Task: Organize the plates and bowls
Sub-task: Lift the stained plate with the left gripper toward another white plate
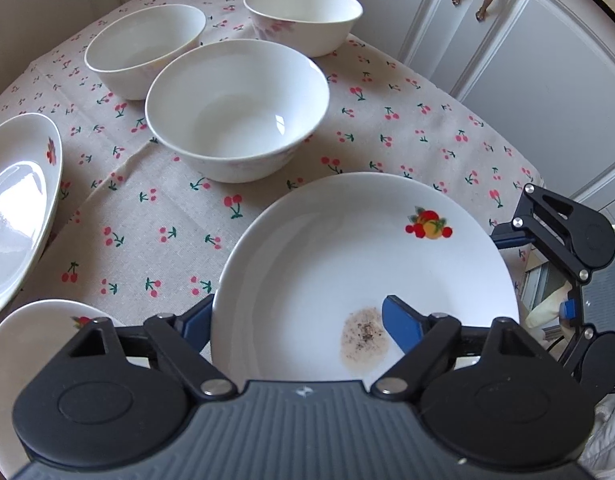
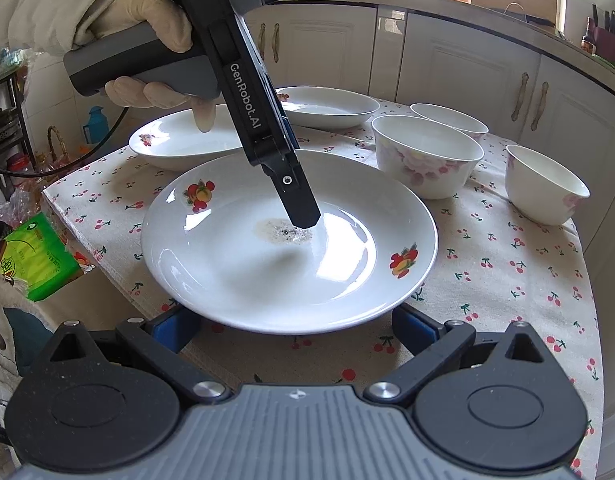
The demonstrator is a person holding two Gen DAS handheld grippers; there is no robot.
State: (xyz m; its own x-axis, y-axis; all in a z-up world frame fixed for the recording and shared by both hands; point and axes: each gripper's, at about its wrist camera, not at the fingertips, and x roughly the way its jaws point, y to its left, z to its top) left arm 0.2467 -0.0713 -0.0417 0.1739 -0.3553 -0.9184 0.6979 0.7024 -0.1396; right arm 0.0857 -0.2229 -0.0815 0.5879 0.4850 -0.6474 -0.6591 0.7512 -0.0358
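A white plate with fruit prints and a brown stain [image 1: 347, 264] [image 2: 291, 248] lies on the cherry tablecloth. My left gripper [image 1: 299, 328] straddles its near rim: the right pad [image 1: 401, 326] is inside the plate by the stain, the left pad [image 1: 197, 322] outside. In the right wrist view the left gripper's finger [image 2: 297, 200] touches down inside the plate. My right gripper [image 2: 291, 330] is open, its jaws wide at the plate's edge nearest it. Three white bowls [image 1: 237, 108] [image 1: 145, 48] [image 1: 303, 16] stand behind.
Two more plates sit at the left [image 1: 19, 204] [image 1: 31, 344], also shown in the right wrist view [image 2: 187, 144] [image 2: 327, 106]. White cabinets [image 1: 527, 60] stand beyond the table. A green packet [image 2: 39, 256] lies below the table's left edge.
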